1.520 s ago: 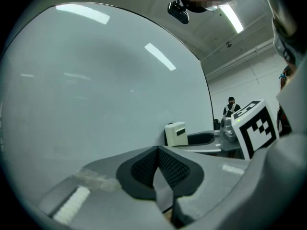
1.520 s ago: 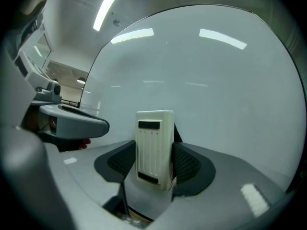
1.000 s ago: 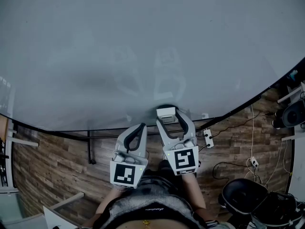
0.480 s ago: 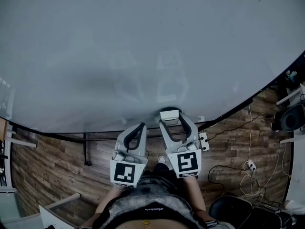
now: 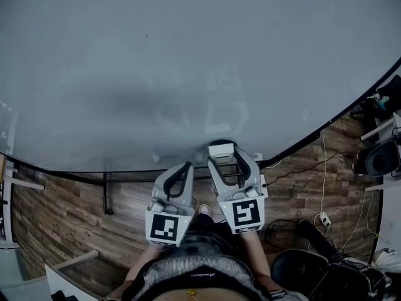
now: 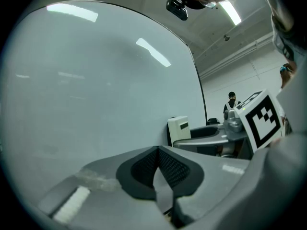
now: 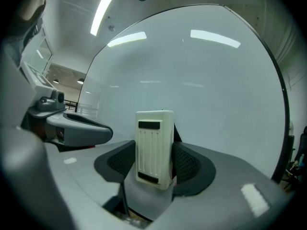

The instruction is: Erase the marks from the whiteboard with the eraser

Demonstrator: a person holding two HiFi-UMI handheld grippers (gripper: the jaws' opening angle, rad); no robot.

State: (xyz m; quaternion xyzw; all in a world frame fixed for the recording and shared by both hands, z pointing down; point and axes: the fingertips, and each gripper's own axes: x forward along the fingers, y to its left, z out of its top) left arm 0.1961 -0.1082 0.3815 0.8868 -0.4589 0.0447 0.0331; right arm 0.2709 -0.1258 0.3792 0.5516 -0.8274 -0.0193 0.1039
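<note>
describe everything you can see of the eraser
The eraser is a small cream-white block, plastic by its look, with shallow ribs down its back and a dark slot near each end. It stands upright, clamped at its sides between the dark padded jaws of the right gripper, in front of the lower part of the whiteboard. A dark layer shows on its board-facing side; whether it touches the board can't be told.

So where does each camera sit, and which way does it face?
Head view: on the person's head, steeply down at the whiteboard; shows left gripper, right gripper, torso.
Left gripper view: on that gripper, along its shut jaws toward the board.
Right gripper view: on that gripper, along jaws clamping the eraser.
Shared: whiteboard; each gripper view catches the other gripper.
</note>
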